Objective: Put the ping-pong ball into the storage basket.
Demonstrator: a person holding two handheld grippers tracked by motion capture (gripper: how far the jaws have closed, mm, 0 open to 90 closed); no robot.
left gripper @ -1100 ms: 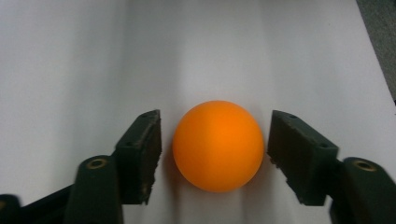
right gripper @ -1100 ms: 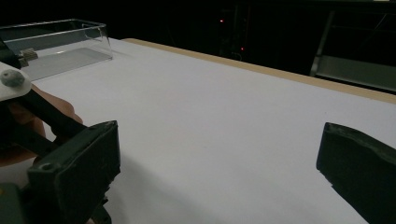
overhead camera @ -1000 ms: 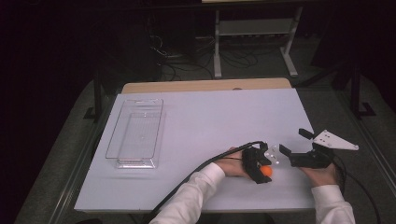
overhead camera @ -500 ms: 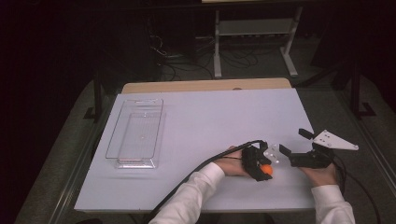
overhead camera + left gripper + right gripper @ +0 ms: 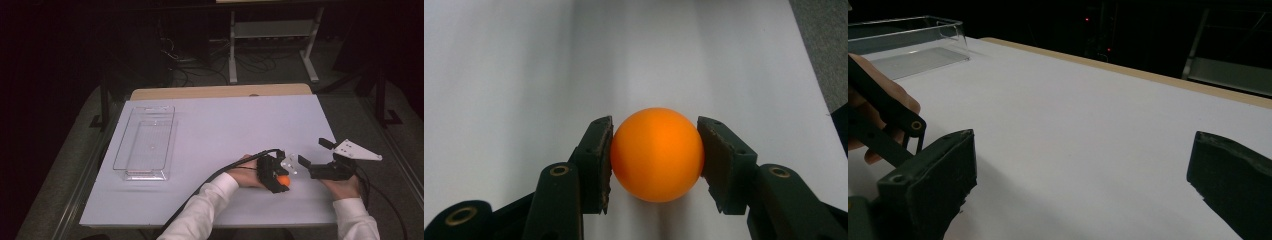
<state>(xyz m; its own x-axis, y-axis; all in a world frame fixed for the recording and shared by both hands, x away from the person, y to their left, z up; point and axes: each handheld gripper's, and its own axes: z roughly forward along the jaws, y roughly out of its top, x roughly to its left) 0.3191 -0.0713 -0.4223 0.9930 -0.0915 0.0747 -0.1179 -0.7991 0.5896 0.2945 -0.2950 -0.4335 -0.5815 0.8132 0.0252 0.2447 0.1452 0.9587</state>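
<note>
Your left tongs are clamped on the orange ball, low over the white worktop near its front edge. Your right tongs stand wide apart just beside them. Much free worktop lies between you and the clear tray. This ball is smooth, round, plain orange.

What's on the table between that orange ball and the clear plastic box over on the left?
Nothing but bare white table. In the high view, the stretch from the orange ball, held in the left gripper, across to the clear box holds no objects.
</note>
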